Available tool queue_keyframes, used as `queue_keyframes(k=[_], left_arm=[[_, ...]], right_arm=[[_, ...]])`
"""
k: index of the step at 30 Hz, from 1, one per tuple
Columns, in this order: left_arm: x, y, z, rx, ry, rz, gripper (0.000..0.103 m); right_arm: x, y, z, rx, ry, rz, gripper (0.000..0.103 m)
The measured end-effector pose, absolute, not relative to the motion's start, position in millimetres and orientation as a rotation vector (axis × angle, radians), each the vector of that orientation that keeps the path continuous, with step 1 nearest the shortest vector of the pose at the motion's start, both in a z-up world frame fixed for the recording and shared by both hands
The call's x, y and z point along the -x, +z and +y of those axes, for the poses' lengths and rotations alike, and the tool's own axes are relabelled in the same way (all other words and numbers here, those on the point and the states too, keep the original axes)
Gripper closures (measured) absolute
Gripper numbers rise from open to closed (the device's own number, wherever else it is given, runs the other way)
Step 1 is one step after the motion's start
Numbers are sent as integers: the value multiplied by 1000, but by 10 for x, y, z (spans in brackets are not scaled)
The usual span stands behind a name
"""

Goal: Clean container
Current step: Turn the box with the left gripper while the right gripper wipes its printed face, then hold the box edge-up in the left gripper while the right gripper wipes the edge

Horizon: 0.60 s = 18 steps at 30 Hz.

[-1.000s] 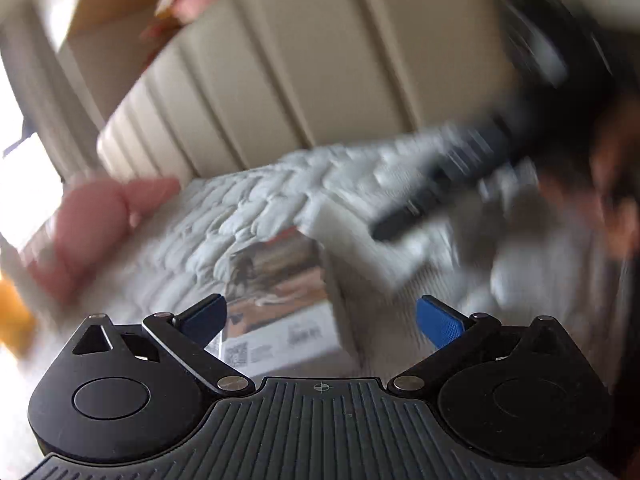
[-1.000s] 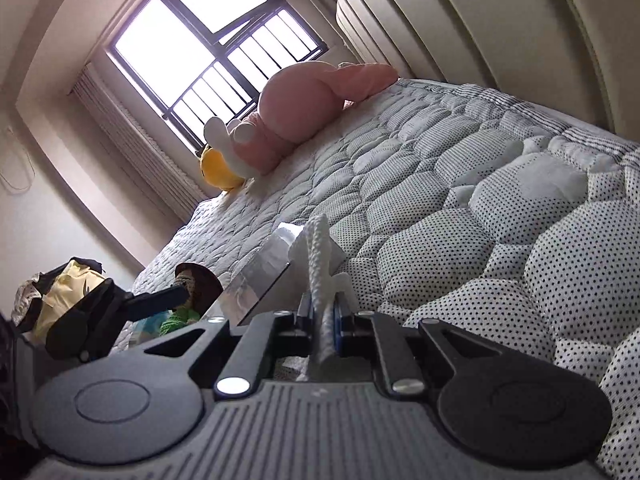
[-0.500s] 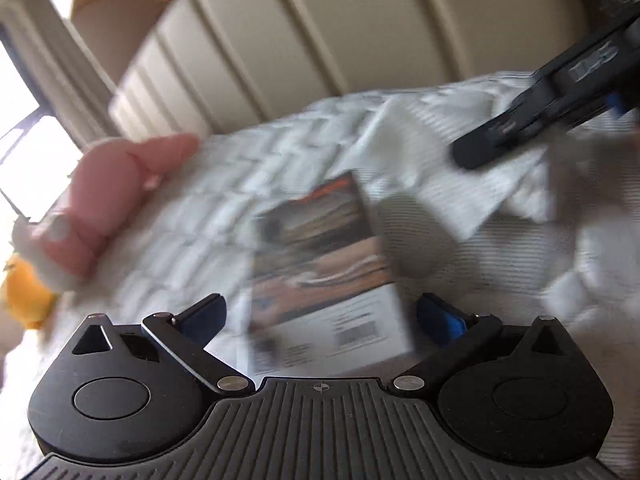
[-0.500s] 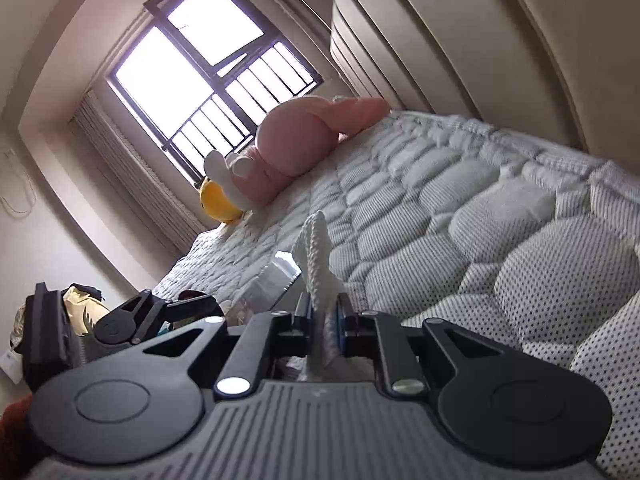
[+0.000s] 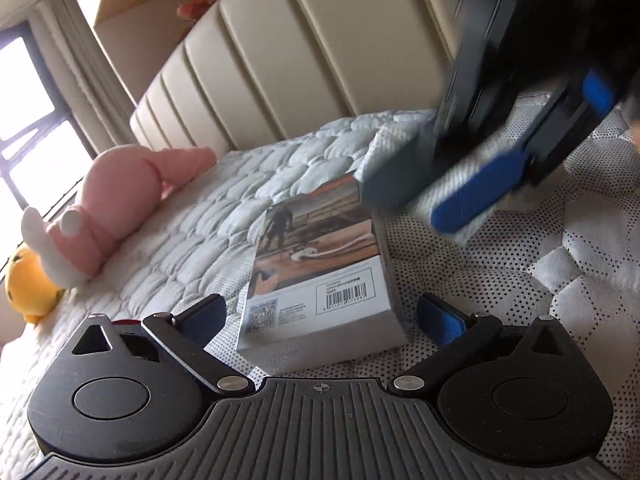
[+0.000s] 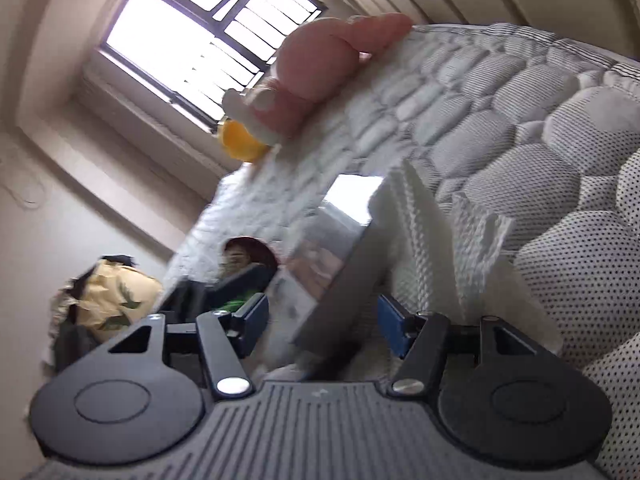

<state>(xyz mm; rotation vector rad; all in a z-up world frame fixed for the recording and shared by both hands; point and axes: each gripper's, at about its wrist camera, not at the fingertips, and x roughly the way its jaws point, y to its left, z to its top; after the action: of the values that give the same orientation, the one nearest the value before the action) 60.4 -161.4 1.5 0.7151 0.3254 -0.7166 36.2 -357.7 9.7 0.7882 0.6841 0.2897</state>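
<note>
A flat printed box (image 5: 320, 264) with a barcode lies on the quilted mattress (image 5: 180, 248). My left gripper (image 5: 320, 316) is open, its blue pads on either side of the box's near end without touching it. Blurred at the upper right, my right gripper (image 5: 536, 140) is open over the box's far right corner, with one blue pad lying on a white textured cloth (image 5: 466, 230). In the right wrist view the box (image 6: 336, 248) sits ahead between the spread fingers of the right gripper (image 6: 324, 320). The cloth (image 6: 436, 232) lies loose to the right, not clamped.
A pink plush toy (image 5: 120, 200) and a yellow one (image 5: 28, 284) lie on the mattress to the left, below the window (image 6: 200, 40). A padded beige headboard (image 5: 300, 60) rises behind the bed. Beyond the bed's edge sits a pile of clothes (image 6: 108, 300).
My right gripper, shut on the cloth a moment ago, has opened and let it go beside the box. The left gripper has moved closer, so the box now sits between its fingers.
</note>
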Motion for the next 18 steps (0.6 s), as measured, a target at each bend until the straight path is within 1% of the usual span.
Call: queue_keyframes(k=[2, 4, 5, 6, 7, 8, 10, 12, 13, 18], left_arm=[[-571, -8, -1611, -721, -717, 299, 0], [-568, -22, -1605, -713, -722, 290, 0], [-576, -23, -1599, -703, -726, 294, 0], [-584, -19, -1588, -691, -730, 302, 0], [-594, -12, -1574, -678, -735, 312, 0], [-605, -6, -1560, -666, -740, 322, 0], [-612, 9, -1533, -646, -743, 330, 0], [-589, 19, -1523, -646, -739, 318, 0], [-563, 21, -1525, -654, -737, 305, 0], [-347, 21, -1565, -699, -737, 195, 0]], right_arm=[[-503, 51, -3554, -799, 254, 707, 40], [-637, 57, -3540, -824, 237, 712, 32], [-704, 60, -3531, -832, 227, 716, 32], [-770, 66, -3512, -823, 212, 725, 34], [-824, 74, -3492, -813, 199, 735, 50], [-833, 93, -3473, -796, 192, 742, 50], [-821, 147, -3458, -797, 207, 751, 59], [-779, 219, -3487, -833, 242, 757, 64], [-755, 257, -3512, -855, 259, 761, 66], [-629, 395, -3594, -934, 304, 788, 69]])
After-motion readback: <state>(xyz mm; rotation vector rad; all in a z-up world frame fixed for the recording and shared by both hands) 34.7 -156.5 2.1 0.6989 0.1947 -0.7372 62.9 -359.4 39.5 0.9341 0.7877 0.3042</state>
